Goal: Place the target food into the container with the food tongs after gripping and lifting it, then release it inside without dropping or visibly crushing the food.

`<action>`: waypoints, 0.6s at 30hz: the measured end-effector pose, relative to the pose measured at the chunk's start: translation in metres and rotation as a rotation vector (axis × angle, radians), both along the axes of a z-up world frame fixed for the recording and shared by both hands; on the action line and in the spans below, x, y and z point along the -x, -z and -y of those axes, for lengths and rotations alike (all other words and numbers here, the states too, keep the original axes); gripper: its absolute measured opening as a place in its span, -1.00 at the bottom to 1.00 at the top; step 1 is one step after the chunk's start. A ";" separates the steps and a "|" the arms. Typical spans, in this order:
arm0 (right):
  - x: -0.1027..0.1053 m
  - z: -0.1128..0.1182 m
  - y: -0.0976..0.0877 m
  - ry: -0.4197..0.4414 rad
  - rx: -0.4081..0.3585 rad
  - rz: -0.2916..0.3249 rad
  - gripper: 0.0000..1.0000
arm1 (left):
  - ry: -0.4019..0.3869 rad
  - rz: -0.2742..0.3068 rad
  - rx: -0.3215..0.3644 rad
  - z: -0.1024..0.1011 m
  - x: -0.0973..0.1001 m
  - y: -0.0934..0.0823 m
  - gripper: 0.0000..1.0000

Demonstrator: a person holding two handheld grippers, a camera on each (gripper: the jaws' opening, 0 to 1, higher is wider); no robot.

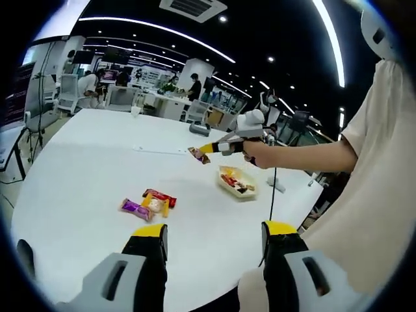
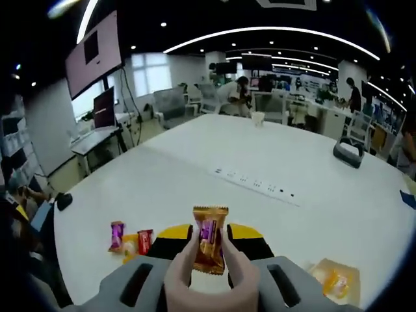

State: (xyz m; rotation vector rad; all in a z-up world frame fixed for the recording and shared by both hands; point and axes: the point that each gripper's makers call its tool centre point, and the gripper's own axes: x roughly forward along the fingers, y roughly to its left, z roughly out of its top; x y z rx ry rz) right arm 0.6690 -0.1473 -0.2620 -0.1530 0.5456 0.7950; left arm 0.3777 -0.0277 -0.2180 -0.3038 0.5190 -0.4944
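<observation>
My right gripper point(image 2: 209, 232) is shut on beige food tongs point(image 2: 182, 261), and the tongs pinch a brown-and-purple wrapped candy point(image 2: 209, 238) above the white table point(image 2: 195, 175). In the left gripper view the right gripper point(image 1: 224, 147) hovers with the candy point(image 1: 199, 155) just left of and above the clear container point(image 1: 237, 181), which holds some food. That container point(image 2: 331, 281) sits low right in the right gripper view. Loose wrapped snacks point(image 1: 149, 205) lie in front of my left gripper point(image 1: 216, 231), which is open with nothing between its fingers.
Wrapped snacks point(image 2: 130, 240) lie left of the tongs. A flat power strip point(image 2: 253, 182) crosses the table's middle, with a dark box point(image 2: 349, 153) and a cup point(image 2: 258, 118) farther off. A person's arm point(image 1: 305, 153) reaches in from the right. Desks and people fill the room behind.
</observation>
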 end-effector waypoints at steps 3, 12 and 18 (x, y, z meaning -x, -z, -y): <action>0.001 0.003 -0.003 0.003 -0.007 0.007 -0.61 | 0.007 0.001 -0.002 0.004 0.001 0.000 0.17; 0.002 0.021 -0.013 0.033 -0.024 0.024 -0.60 | 0.024 0.011 -0.007 0.012 0.000 -0.003 0.17; 0.001 0.032 -0.018 0.056 -0.032 0.033 -0.60 | 0.039 0.015 -0.008 0.017 0.000 -0.004 0.17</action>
